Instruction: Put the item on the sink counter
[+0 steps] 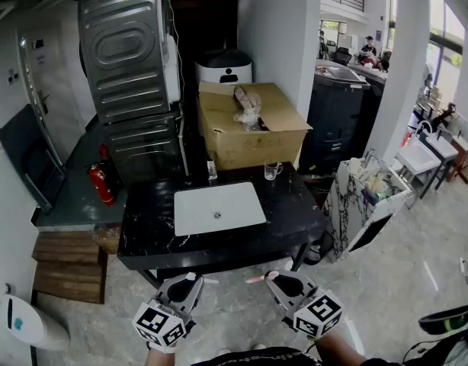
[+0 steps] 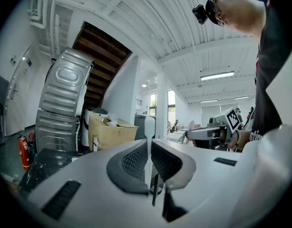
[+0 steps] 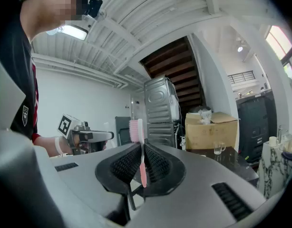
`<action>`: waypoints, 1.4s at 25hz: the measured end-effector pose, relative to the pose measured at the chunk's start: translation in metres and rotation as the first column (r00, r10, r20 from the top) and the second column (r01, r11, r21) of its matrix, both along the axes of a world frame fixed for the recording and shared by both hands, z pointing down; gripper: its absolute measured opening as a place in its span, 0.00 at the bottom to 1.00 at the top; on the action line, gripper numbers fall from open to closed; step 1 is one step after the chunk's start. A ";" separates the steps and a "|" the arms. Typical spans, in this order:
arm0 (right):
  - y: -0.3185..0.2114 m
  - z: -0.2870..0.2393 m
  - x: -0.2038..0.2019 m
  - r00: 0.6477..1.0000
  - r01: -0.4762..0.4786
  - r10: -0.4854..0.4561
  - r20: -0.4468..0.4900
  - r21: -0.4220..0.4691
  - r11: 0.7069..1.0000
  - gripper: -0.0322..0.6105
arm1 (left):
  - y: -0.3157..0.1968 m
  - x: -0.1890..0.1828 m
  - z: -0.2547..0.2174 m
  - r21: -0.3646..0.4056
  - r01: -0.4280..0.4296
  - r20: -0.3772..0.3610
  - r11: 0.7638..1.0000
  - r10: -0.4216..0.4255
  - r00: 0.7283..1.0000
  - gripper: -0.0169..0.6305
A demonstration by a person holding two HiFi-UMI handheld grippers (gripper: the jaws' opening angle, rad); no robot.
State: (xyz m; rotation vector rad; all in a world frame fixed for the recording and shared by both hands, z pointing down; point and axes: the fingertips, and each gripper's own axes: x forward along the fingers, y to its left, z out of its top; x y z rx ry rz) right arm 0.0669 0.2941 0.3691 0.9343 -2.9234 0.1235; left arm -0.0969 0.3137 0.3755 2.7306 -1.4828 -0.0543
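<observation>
The black marble sink counter with a white basin stands ahead of me. Both grippers are low, short of its front edge. My right gripper is shut on a pink toothbrush, bristle head standing up above the pads. My left gripper is nearly closed on a thin white item that rises between its pads; what it is I cannot tell.
A glass cup and a small bottle stand at the counter's back edge before an open cardboard box. Stacked metal appliances and a red fire extinguisher are left; a marble-patterned cart is right.
</observation>
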 end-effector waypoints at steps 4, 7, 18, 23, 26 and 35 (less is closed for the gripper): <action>0.002 -0.003 0.000 1.000 -0.003 0.003 -0.001 0.000 1.000 0.13 | 0.002 0.000 -0.004 -0.009 0.000 -0.021 1.000 -0.001 1.000 0.07; 0.003 -0.005 0.000 1.000 -0.012 0.012 -0.002 0.001 1.000 0.13 | 0.001 0.002 -0.006 -0.003 -0.013 -0.018 1.000 0.013 1.000 0.07; 0.004 0.000 -0.005 0.999 -0.038 0.037 -0.027 -0.001 0.999 0.13 | -0.002 -0.007 -0.003 -0.004 -0.027 -0.028 1.000 0.027 0.999 0.07; 0.000 0.001 -0.013 0.999 -0.050 0.049 -0.010 -0.029 0.998 0.13 | -0.004 -0.015 -0.003 -0.008 -0.026 -0.034 1.000 0.026 0.999 0.07; -0.002 -0.001 -0.021 0.999 -0.051 0.052 0.007 -0.033 0.998 0.13 | -0.006 -0.022 0.000 -0.007 -0.037 -0.025 0.999 0.037 0.999 0.07; -0.005 0.007 -0.043 0.997 -0.079 0.080 0.021 -0.053 0.995 0.13 | -0.009 -0.046 0.007 0.003 -0.074 -0.024 0.997 0.074 0.997 0.07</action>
